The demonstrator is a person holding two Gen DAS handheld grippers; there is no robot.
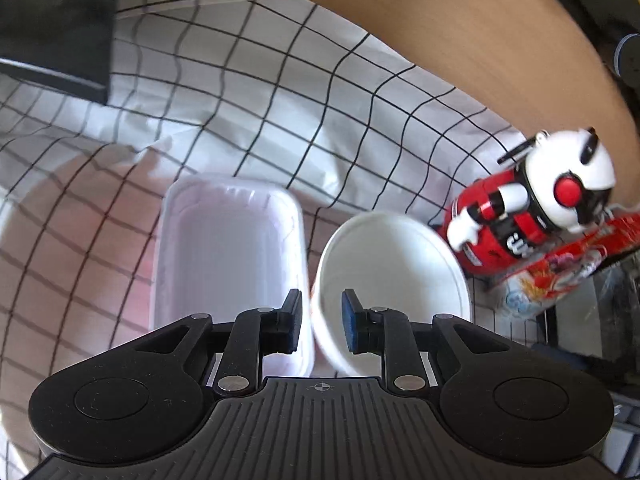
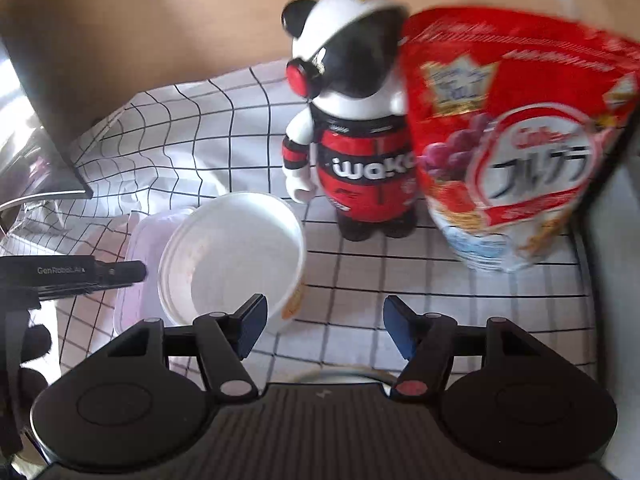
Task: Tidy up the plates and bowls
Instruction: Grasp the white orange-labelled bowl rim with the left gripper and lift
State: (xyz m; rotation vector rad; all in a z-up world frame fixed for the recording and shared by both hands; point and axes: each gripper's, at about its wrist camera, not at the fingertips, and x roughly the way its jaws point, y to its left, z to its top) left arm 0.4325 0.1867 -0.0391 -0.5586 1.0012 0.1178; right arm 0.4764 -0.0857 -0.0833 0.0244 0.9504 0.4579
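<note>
A white round bowl (image 1: 390, 276) stands on the checked cloth, next to a white rectangular tray (image 1: 228, 256) on its left. My left gripper (image 1: 321, 322) straddles the bowl's left wall: one pad is outside the rim, the other inside, with a narrow gap left. The bowl (image 2: 236, 256) and the tray (image 2: 138, 272) also show in the right wrist view, with the left gripper's finger (image 2: 116, 273) at their left. My right gripper (image 2: 325, 330) is open and empty, just right of the bowl above the cloth.
A panda figure in red (image 1: 532, 208) (image 2: 356, 128) stands right of the bowl, beside a red cereal bag (image 2: 516, 136). A dark box (image 1: 56, 28) lies at the far left. The checked cloth (image 1: 280, 80) covers a wooden table (image 1: 440, 8).
</note>
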